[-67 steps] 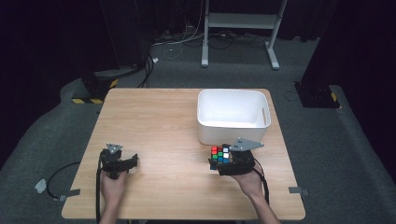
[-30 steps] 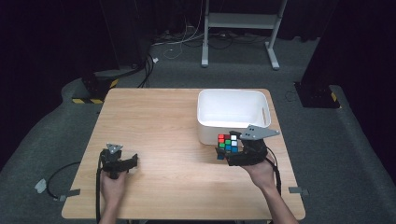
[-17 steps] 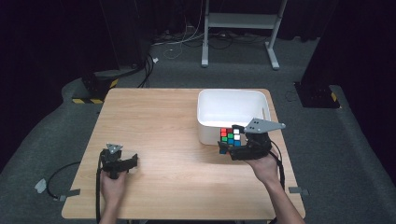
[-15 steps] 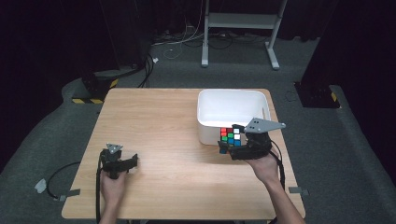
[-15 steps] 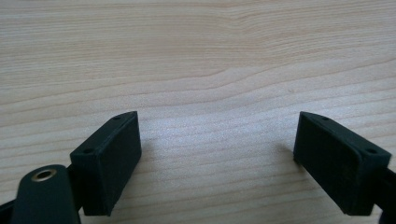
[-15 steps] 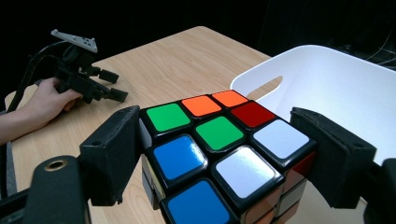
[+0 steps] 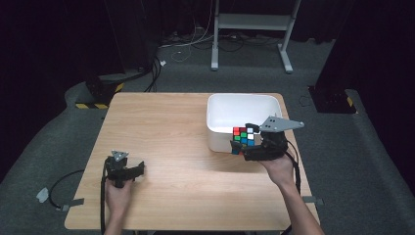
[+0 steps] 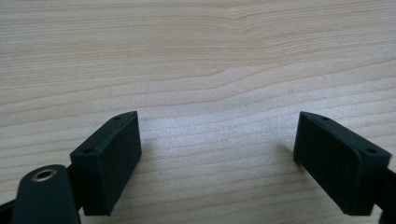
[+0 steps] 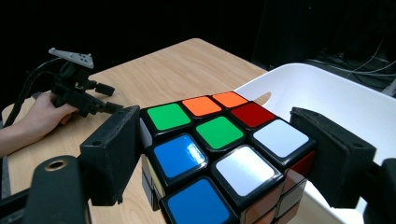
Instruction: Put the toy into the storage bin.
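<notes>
I'm standing in what looks like a lab or recording studio, not a home. Black curtains (image 7: 58, 44) hang all around, soaking up the light. A lone wooden table (image 7: 166, 127) sits on grey carpet (image 7: 372, 161). Loose cables (image 7: 186, 46) snake across the floor behind it, beside a white metal stand (image 7: 254, 24), and yellow-black hazard tape (image 7: 95, 105) marks a base by the table's far-left corner.

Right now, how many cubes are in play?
1: the puzzle cube is held in the right gripper, lifted at the white bin's near rim. The bin's near floor is hidden.
</notes>
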Demonstrator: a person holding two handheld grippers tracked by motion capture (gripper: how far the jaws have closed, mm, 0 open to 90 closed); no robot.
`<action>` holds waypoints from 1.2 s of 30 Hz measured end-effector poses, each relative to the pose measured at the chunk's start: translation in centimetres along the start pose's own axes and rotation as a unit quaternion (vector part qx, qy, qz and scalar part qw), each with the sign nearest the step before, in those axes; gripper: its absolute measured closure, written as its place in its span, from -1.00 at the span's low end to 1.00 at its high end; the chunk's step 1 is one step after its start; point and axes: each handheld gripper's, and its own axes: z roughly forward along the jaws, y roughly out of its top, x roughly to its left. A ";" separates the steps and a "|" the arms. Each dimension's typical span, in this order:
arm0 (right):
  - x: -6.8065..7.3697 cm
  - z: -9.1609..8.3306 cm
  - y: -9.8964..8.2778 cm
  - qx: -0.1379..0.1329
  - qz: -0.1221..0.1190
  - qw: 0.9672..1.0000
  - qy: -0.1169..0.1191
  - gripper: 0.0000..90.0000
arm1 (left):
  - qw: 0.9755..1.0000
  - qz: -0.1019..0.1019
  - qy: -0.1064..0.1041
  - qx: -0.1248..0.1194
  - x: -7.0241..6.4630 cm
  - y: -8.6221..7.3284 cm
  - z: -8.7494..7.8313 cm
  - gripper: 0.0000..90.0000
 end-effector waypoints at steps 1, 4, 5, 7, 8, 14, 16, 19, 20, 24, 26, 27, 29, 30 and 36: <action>-0.2 0.0 0.3 -0.001 0.000 1.000 -0.001 -0.57 | 1.000 0.000 0.000 0.000 0.0 0.0 0.0 -0.66; -0.4 0.0 0.5 0.000 0.002 1.000 -0.001 -0.56 | 1.000 0.000 0.000 0.000 0.0 0.0 0.0 -0.66; -0.6 0.1 0.7 0.000 0.002 1.000 -0.007 -0.56 | 1.000 0.000 0.000 0.000 0.0 0.0 0.0 -0.66; -0.8 0.0 1.0 0.001 0.004 1.000 -0.012 -0.56 | 1.000 0.000 0.000 0.000 0.0 0.0 0.0 -0.66; -0.8 0.0 1.0 0.001 0.004 1.000 -0.012 -0.56 | 1.000 0.000 0.000 0.000 0.0 0.0 0.0 -0.66; -1.9 0.2 1.9 0.002 0.009 1.000 -0.025 -0.56 | 1.000 0.000 0.000 0.000 0.0 0.0 0.0 -0.66; -2.2 0.4 2.2 0.003 0.010 1.000 -0.025 -0.56 | 1.000 0.000 0.000 0.000 0.0 0.0 0.0 -0.66; -2.7 0.6 2.5 0.003 0.012 1.000 -0.028 -0.56 | 1.000 0.000 0.000 0.000 0.0 0.0 0.0 -0.66; -2.9 0.6 2.6 0.004 0.016 0.999 -0.031 -0.56 | 1.000 0.000 0.000 0.000 0.0 0.0 0.0 -0.66; -3.3 0.8 2.9 0.003 0.017 0.999 -0.037 -0.56 | 1.000 0.000 0.000 0.000 0.0 0.0 0.0 -0.66; -3.6 1.0 3.2 0.003 0.019 0.999 -0.042 -0.56 | 1.000 0.000 0.000 0.000 0.0 0.0 0.0 -0.66; -4.0 1.3 3.3 0.004 0.022 0.999 -0.044 -0.56 | 1.000 0.000 0.000 0.000 0.0 0.0 0.0 -0.66; -4.3 1.6 3.5 0.008 0.024 0.998 -0.050 -0.56 | 1.000 0.000 0.000 0.000 0.0 0.0 0.0 -0.66; -4.4 1.7 3.5 0.009 0.025 0.998 -0.051 -0.56 | 1.000 0.000 0.000 0.000 0.0 0.0 0.0 -0.66; -5.3 2.1 3.9 0.007 0.036 0.998 -0.056 -0.56 | 1.000 0.001 0.000 0.000 0.0 0.0 0.0 -0.66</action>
